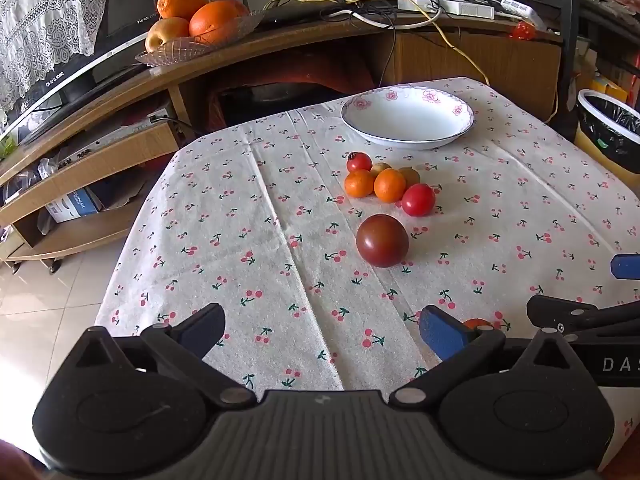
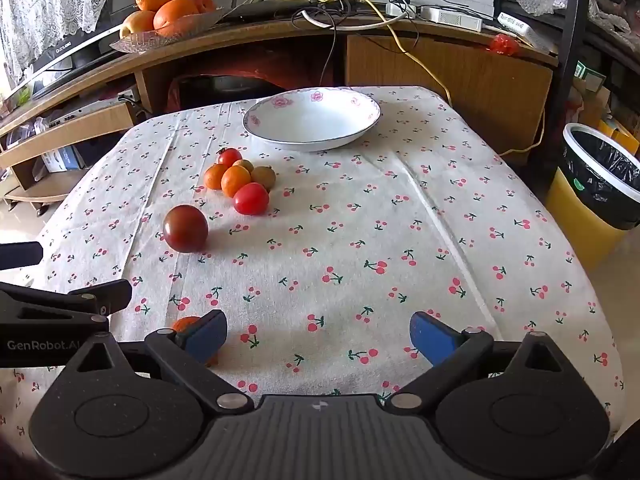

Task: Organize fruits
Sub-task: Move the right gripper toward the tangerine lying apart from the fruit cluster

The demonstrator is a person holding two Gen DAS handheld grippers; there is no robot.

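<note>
Both grippers, left (image 1: 322, 330) and right (image 2: 318, 334), hover wide open and empty at the table's near edge, fruits (image 1: 386, 184) mid-table before the bowl (image 1: 408, 118) at the far edge; nothing's picked yet, so grasping one comes next.

We see our left gripper (image 1: 322, 330) as matte black plastic with two blue pads (image 1: 440, 334), round silver pivot screws and a ribbed centre plate along the lower frame. Our right gripper (image 2: 318, 334) looks alike; white "GenRobot.AI" lettering shows at lower left.
</note>
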